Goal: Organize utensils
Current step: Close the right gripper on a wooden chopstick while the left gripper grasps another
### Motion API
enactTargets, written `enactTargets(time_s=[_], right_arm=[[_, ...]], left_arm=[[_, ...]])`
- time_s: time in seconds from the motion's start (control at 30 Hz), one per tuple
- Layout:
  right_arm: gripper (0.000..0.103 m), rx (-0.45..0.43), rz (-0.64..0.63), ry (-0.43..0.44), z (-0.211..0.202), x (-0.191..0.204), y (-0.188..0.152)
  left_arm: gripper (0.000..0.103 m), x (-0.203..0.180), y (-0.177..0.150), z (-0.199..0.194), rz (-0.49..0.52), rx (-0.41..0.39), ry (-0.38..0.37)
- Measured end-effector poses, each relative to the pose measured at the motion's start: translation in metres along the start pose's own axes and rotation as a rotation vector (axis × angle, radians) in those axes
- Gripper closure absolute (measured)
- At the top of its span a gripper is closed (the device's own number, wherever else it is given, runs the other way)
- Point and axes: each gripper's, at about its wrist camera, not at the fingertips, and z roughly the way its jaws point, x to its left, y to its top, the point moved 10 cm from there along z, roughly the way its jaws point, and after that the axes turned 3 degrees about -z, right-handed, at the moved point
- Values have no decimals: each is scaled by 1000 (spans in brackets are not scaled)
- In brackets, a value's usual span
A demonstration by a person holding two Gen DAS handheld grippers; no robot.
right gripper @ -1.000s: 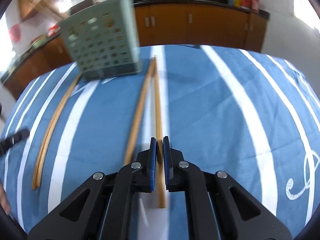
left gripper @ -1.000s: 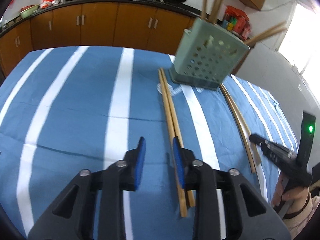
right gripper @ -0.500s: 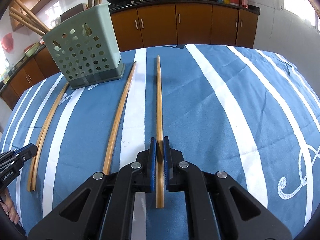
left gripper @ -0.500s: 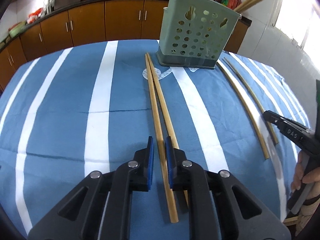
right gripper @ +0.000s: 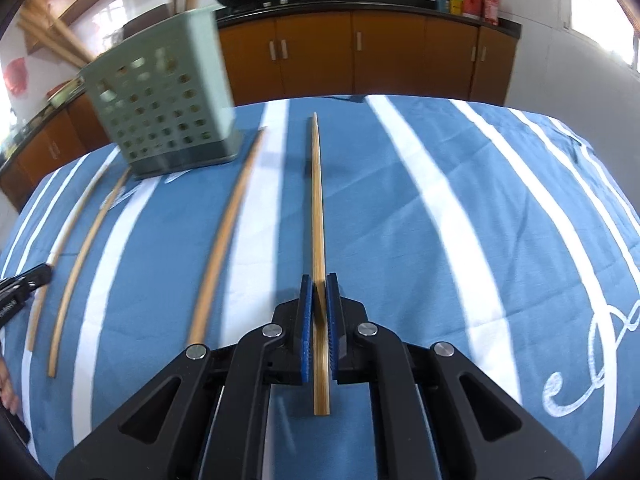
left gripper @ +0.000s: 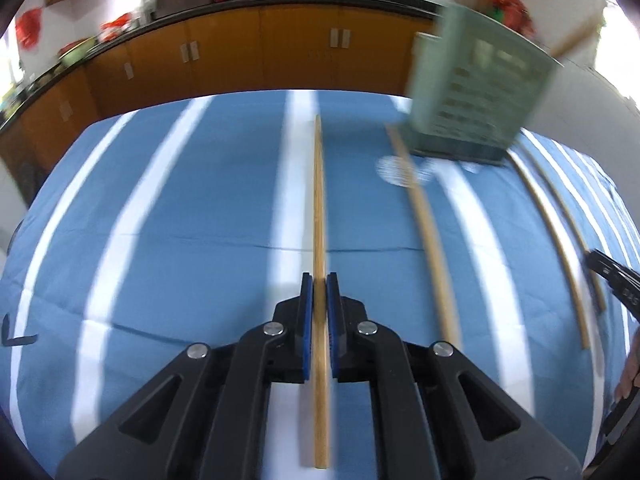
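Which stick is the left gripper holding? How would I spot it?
Find the blue-and-white striped tablecloth with the green holey plastic basket. The long bamboo chopstick sits left of it, alone, pinched between the left gripper pads; the others lie loose.

Motion blur smears my view of the green holder (left gripper: 478,98) and its holes. My right tongs (left gripper: 616,284) are cut off at the frame's edge. Countertop items (left gripper: 112,30) are too blurred to identify.
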Motion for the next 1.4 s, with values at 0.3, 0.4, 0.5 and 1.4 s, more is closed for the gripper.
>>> enactTargets(time_s=[0.3,0.4,0.5,1.4], right_arm=[[95,3,3,-9,2,-4,1],[95,3,2,-12,3,-5,1],[95,4,-12,-29,2,-4,1],[94,6,-32,-53,3,-2,1]], left_arm=[[93,17,1,-1,-28,-26,-15],[93,19,1,-1,-53,-25,-44],[93,18,1,-1,-59,-25,-51],[93,21,1,0,-92,-24,-87]])
